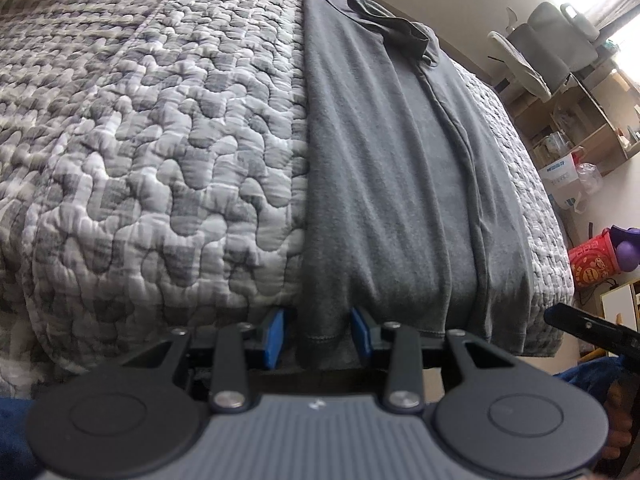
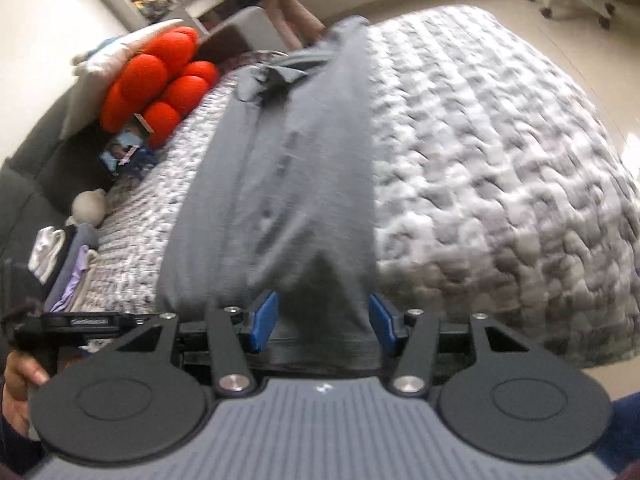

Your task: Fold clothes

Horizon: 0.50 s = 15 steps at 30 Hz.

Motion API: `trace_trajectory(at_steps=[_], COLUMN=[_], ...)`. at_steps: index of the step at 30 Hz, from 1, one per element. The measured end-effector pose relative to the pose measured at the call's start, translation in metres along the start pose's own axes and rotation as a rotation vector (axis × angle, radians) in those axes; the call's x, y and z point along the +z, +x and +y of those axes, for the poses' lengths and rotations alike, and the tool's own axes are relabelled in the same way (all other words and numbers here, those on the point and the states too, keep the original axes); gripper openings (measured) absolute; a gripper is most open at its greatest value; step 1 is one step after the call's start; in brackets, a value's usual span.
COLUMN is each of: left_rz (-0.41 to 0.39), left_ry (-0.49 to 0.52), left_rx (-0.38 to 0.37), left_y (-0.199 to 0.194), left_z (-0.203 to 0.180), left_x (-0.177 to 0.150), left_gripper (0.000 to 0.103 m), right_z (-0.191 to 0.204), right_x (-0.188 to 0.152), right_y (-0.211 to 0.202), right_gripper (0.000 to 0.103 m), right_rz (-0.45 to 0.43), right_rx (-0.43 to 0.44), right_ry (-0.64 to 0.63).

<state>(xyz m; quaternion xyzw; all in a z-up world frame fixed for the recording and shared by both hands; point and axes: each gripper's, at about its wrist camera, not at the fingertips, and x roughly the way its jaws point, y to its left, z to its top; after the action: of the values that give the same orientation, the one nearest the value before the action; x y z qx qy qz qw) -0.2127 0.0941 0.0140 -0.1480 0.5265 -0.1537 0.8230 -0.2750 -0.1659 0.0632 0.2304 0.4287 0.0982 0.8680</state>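
A long grey shirt [image 1: 380,160] lies folded lengthwise in a narrow strip on the quilted bed [image 1: 160,140], collar at the far end. My left gripper [image 1: 319,334] is at its near hem. A bunched fold of the hem sits between the blue pads [image 1: 276,336], which stand a little apart from it. In the right wrist view the same shirt [image 2: 288,160] runs away from my right gripper [image 2: 323,322]. Its jaws stand wide, with the shirt's end lying loose between them. The quilt [image 2: 480,160] spreads to the right of it.
The other gripper's black body [image 1: 592,328] shows at the right edge. A red cushion [image 2: 160,80], a soft toy [image 2: 88,204] and a stack of folded clothes [image 2: 68,272] lie along the bed's left side. A person's legs [image 2: 296,12] stand beyond the bed. Shelves [image 1: 580,120] and a red bag [image 1: 592,260] stand on the floor.
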Motion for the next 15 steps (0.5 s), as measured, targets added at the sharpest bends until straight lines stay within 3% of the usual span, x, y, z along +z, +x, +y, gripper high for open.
trace_trajectory(at_steps=[11,14,15], left_rz=[0.028,0.036,0.034], left_ry=[0.026,0.053,0.056], left_rx=[-0.049,-0.074,-0.082], left_y=[0.014,0.013,0.011], left_z=[-0.004,-0.008,-0.009], left_x=[0.003,0.002,0.002], left_gripper=[0.035,0.019,0.014], right_z=[-0.016,-0.011,-0.010], right_x=[0.002,-0.001,0.000], right_y=[0.023,0.027,0.023], right_gripper=[0.052,0.009,0.009], right_rz=[0.095,0.119,0.106], right_rx=[0.025,0.025,0.044], right_ry=[0.031,-0.009,-0.007])
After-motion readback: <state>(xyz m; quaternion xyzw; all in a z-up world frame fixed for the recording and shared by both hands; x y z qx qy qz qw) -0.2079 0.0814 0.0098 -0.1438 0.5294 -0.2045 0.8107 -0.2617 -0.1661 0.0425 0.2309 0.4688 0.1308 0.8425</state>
